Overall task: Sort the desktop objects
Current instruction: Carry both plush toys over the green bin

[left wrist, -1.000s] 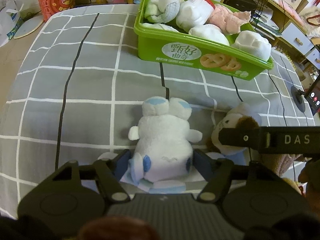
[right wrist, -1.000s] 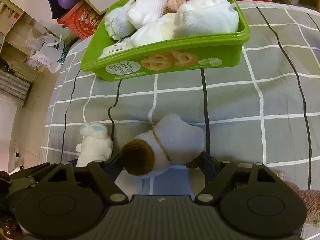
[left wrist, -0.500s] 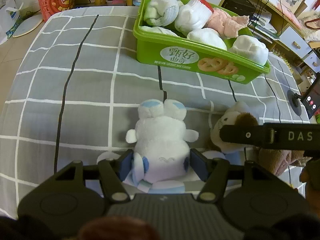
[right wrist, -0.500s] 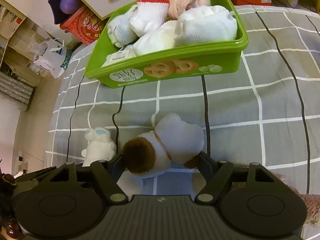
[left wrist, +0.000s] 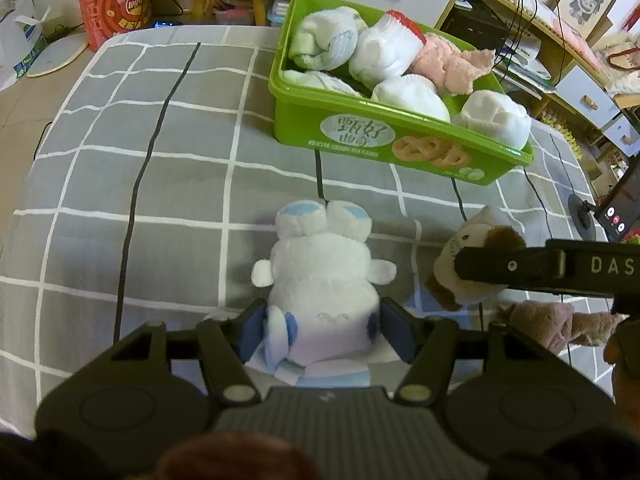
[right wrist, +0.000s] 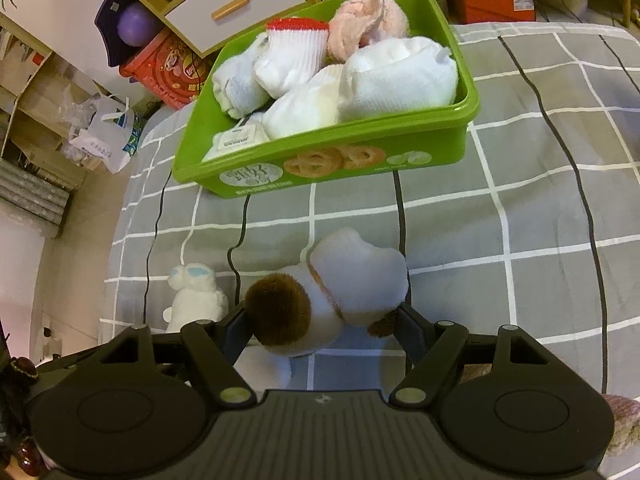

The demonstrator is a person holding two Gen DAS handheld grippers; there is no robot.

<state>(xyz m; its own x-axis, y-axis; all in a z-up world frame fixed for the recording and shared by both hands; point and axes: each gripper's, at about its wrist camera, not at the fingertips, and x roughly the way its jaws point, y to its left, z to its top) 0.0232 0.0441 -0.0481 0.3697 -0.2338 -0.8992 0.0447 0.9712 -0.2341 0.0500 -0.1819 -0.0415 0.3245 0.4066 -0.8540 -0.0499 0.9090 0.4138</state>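
Note:
A white plush bunny with blue ears point(left wrist: 320, 268) lies on the grey checked cloth point(left wrist: 180, 160). My left gripper point(left wrist: 322, 334) is shut on its lower body, with both blue pads pressing its sides. The right gripper point(right wrist: 322, 334) is shut on a brown-and-white plush dog point(right wrist: 352, 280), with the pads against its head and rear. The bunny point(right wrist: 196, 296) shows to the left of the dog. One right finger point(left wrist: 512, 266) crosses the dog point(left wrist: 472, 248) in the left wrist view. Behind both toys stands a green box point(left wrist: 304, 128), also seen from the right point(right wrist: 400, 148), filled with rolled socks point(left wrist: 384, 56).
A pinkish-brown plush point(left wrist: 540, 320) lies at the lower right, beside the dog. A phone on a stand point(left wrist: 616, 212) sits at the cloth's right edge. A red snack tub point(left wrist: 112, 0) and drawers stand beyond the far edge. The floor drops away on the left.
Both pairs of jaws have narrowed onto their toys, and the pads now squeeze the plush. The green box sits slightly farther off in both views. Neither toy has shifted on the cloth.

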